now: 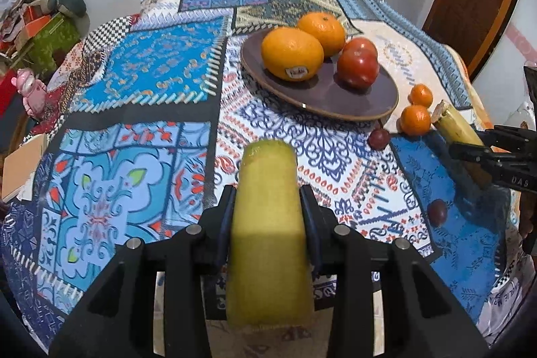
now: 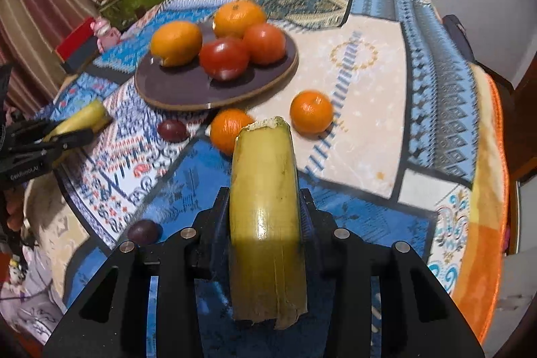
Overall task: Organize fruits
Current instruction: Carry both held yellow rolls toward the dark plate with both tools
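While both grippers hang over the patterned cloth (image 1: 147,69), each is clamped on a yellow-green piece of banana. Left gripper (image 1: 268,207) has its jaws pressed to the sides of a peeled half (image 1: 268,223) with a rounded tip; right gripper (image 2: 265,210) grips a skin-on half (image 2: 265,207) with a torn top edge. Near them on the cloth lie two dark grapes (image 2: 142,232), one closer, one farther. Past the farther grape sit two small tangerines (image 2: 311,111), close together but apart. Beyond stands a dark plate (image 2: 174,89) bearing two oranges (image 1: 292,52) and two red tomatoes (image 2: 224,57), bunched together. Farther off, at the cloth's far-left edge, is a pink toy (image 1: 30,89).
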The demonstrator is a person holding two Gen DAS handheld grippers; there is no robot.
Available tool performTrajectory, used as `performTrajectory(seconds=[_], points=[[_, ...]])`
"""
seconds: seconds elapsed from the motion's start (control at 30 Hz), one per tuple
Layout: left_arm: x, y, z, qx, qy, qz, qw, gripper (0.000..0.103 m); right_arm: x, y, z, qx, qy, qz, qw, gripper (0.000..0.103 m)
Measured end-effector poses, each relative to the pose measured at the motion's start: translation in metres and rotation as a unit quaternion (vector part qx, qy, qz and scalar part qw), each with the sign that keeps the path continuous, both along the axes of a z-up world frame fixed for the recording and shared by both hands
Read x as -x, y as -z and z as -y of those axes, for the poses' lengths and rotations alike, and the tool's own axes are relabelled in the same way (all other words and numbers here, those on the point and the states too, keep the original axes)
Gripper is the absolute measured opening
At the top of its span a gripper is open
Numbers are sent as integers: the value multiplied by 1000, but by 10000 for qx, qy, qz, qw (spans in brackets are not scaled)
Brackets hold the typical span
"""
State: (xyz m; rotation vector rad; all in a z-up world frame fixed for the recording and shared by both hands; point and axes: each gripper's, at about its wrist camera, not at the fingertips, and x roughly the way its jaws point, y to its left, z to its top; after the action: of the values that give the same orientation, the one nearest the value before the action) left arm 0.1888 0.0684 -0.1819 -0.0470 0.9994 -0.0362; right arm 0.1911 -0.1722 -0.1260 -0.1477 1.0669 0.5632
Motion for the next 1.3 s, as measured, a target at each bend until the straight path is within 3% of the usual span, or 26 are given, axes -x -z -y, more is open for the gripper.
performTrajectory(seconds=[0.23, 0.43, 0.67, 0.9, 1.3], points=[[-4, -12, 0, 24, 43, 102, 9999, 37, -7, -18, -8, -262, -26, 165, 9995, 36], [-9, 5, -4, 79, 184, -426, 9989, 37, -4, -16, -15, -285, -153, 111, 9994, 36], [-20, 14, 3, -198, 658, -1027, 9923, 39, -5, -15, -16, -369, -131, 61, 9992, 36], [-15, 15, 7, -261, 753, -943, 9923, 38, -5, -17, -22, -456, -153, 71, 9988, 36], [-11, -19, 1, -258, 632, -478, 9965, 37, -14, -32, -34, -635, -148, 241, 9976, 36]])
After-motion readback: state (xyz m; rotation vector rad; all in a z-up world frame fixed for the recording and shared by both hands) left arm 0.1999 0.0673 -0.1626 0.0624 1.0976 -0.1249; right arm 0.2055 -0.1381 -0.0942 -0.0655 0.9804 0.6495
